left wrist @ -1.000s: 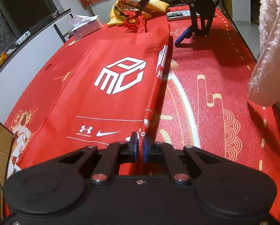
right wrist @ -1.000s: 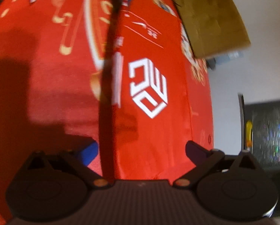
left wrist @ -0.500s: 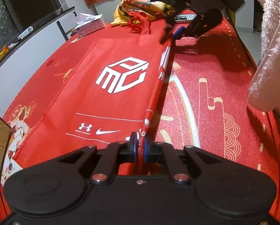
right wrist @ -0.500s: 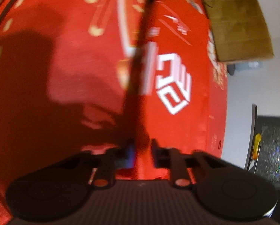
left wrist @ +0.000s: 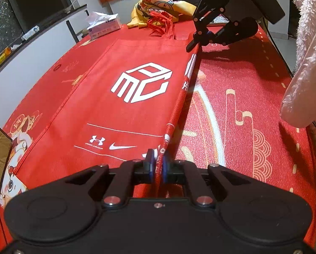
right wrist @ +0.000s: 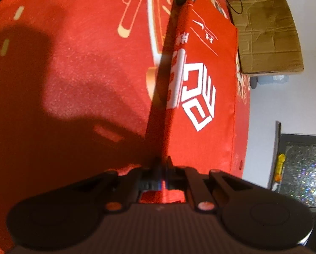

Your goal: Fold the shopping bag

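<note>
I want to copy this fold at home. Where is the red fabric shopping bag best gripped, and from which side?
Grip the red fabric shopping bag on its raised long edge, one hold near each end, coming in along that edge from the ends. The left tongs and right tongs are shut there; the edge stands clear of the red printed table mat.

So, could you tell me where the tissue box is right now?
In the left wrist view the tissue box sits at the table's far left edge, left of the yellow cloth bundle, beyond the shopping bag.
</note>
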Action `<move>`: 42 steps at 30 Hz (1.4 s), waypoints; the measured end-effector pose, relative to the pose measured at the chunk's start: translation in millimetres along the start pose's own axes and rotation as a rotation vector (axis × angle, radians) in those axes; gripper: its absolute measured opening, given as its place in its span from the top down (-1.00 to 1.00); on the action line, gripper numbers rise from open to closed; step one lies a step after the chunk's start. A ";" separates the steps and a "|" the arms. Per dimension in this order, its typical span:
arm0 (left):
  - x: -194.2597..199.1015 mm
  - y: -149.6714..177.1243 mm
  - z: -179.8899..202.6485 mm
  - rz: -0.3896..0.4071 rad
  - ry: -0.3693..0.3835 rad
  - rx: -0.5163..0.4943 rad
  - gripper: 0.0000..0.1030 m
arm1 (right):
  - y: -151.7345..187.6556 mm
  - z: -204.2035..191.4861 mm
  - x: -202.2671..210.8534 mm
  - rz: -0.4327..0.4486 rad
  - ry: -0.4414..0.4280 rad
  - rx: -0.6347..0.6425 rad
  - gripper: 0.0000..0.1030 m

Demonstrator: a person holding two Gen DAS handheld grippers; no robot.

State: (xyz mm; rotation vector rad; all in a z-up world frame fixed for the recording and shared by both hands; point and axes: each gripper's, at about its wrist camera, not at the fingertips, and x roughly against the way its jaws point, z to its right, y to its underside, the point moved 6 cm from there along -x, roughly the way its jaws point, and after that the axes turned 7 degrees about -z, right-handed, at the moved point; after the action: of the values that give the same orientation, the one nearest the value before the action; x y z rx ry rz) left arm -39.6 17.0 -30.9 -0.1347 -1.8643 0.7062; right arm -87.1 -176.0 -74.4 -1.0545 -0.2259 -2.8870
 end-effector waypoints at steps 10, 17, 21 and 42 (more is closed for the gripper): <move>14.1 9.7 4.2 -0.087 0.139 0.061 0.75 | 13.6 28.6 11.0 0.078 -0.263 -0.193 0.87; 22.8 20.3 4.5 -0.116 0.216 0.143 0.70 | 29.5 49.7 13.8 0.126 -0.494 -0.369 0.84; 24.5 22.4 6.1 -0.126 0.226 0.144 0.68 | 35.0 54.9 12.5 0.129 -0.568 -0.444 0.82; 21.9 23.1 -7.9 -0.100 0.277 0.251 0.63 | 79.1 85.2 -29.9 0.099 -1.041 -1.142 0.75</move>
State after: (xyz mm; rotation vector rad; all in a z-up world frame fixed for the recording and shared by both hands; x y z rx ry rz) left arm -46.9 48.1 -23.4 0.0224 -1.4962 0.8027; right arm -1.7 -240.5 -20.1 -2.4448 1.5004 -1.8944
